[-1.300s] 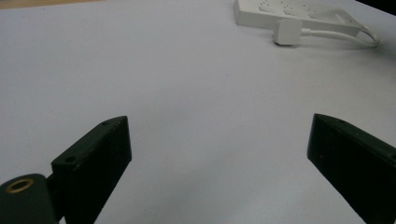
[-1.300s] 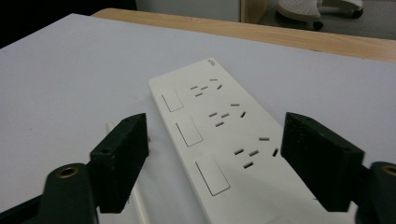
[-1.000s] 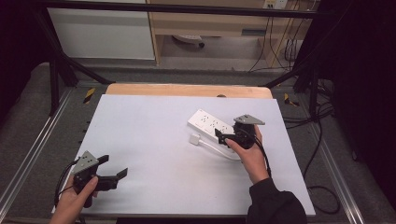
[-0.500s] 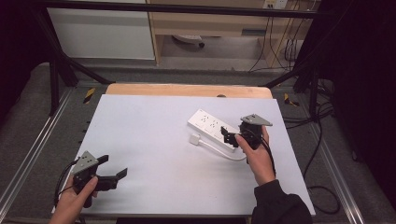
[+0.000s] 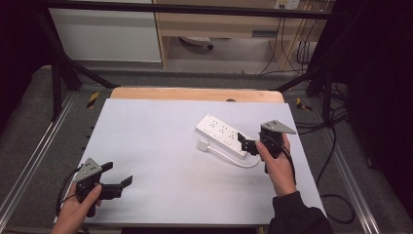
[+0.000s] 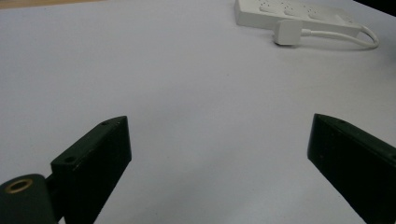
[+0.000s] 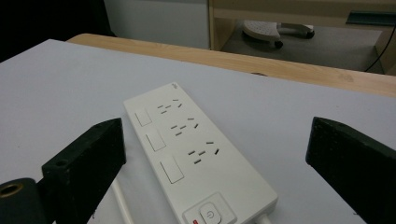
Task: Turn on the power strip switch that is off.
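Your right gripper (image 5: pixel 249 145) has slid along to the switch end of the power strip (image 5: pixel 225 134), jaws wide open and holding nothing. Your left gripper (image 5: pixel 118 178) stays far from the power strip on the counter (image 5: pixel 156 136), open too.

The power strip (image 7: pixel 196 154) is white — its cord (image 5: pixel 234 157) and plug (image 5: pixel 203 145) too. Both grippers are black, and the table (image 5: pixel 160 146) is pale grey-white — tan wood along its far edge.
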A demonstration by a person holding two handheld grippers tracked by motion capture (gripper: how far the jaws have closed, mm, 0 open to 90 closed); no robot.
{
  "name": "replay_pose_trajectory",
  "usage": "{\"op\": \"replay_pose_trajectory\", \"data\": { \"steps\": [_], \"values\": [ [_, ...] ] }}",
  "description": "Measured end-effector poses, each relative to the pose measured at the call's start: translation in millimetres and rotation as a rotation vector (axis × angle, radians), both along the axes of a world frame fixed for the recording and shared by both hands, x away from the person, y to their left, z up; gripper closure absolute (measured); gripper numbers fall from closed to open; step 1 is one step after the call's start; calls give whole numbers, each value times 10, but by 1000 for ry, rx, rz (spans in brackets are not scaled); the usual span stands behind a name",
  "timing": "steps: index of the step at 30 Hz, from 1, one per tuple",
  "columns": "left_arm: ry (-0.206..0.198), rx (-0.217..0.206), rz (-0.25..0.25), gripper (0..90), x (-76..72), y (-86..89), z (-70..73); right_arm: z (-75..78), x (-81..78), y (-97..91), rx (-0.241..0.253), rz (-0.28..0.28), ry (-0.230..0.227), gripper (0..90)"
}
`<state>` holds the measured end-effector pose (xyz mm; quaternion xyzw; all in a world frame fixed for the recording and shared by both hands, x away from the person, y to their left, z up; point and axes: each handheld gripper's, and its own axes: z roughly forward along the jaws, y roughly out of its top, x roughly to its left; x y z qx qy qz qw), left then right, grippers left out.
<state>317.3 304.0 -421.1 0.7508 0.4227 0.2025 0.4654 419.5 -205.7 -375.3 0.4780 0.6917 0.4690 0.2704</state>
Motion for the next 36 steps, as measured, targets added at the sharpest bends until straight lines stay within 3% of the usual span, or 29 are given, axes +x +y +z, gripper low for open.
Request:
{"op": "replay_pose_trajectory", "data": {
  "steps": [18, 36],
  "values": [
    [-1, -4, 4, 64, -1, 9, 2, 126, -219, -261, 21, -19, -48, 49],
    [-1, -7, 4, 64, 1, 17, 2, 98, -472, -541, 37, -45, -64, 46]
  ]
}}
